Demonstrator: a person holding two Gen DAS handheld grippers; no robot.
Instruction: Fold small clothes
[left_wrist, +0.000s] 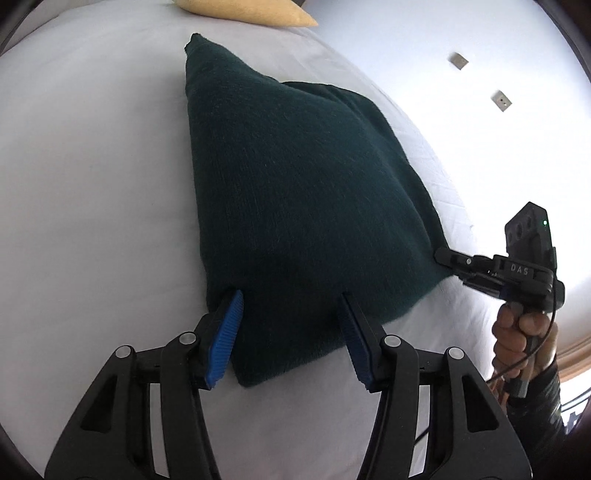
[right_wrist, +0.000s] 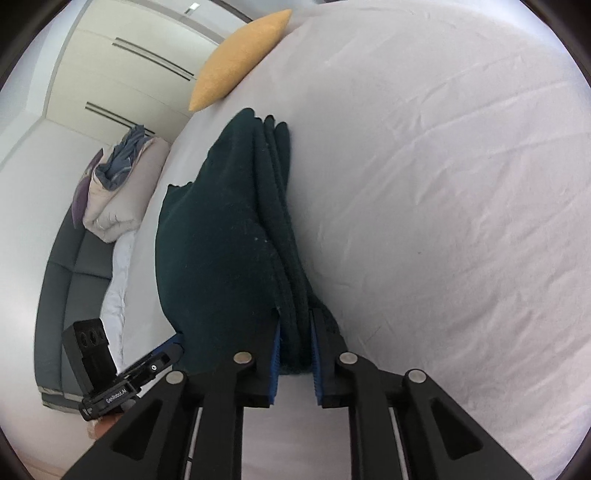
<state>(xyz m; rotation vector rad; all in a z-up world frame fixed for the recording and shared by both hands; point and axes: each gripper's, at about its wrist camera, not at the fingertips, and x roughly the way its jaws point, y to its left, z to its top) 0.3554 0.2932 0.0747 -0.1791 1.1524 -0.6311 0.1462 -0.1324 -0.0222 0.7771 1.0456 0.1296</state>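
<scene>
A dark green knitted garment (left_wrist: 295, 192) lies folded on the white bed sheet (left_wrist: 92, 184). In the left wrist view my left gripper (left_wrist: 291, 306) is open, its blue pads (left_wrist: 227, 336) astride the near edge of the cloth. My right gripper (left_wrist: 448, 258) shows at the right, at the garment's right corner. In the right wrist view my right gripper (right_wrist: 295, 328) is shut on the stacked edge of the garment (right_wrist: 229, 236), with the folded layers between its blue pads (right_wrist: 275, 354). The left gripper (right_wrist: 162, 356) shows at the lower left, by the cloth's other corner.
A yellow cushion (right_wrist: 240, 59) lies at the far end of the bed (right_wrist: 443, 184), also seen in the left wrist view (left_wrist: 251, 11). Beside the bed stand a grey sofa (right_wrist: 74, 288) with bundled bedding (right_wrist: 118, 184) and white wardrobes (right_wrist: 129, 55).
</scene>
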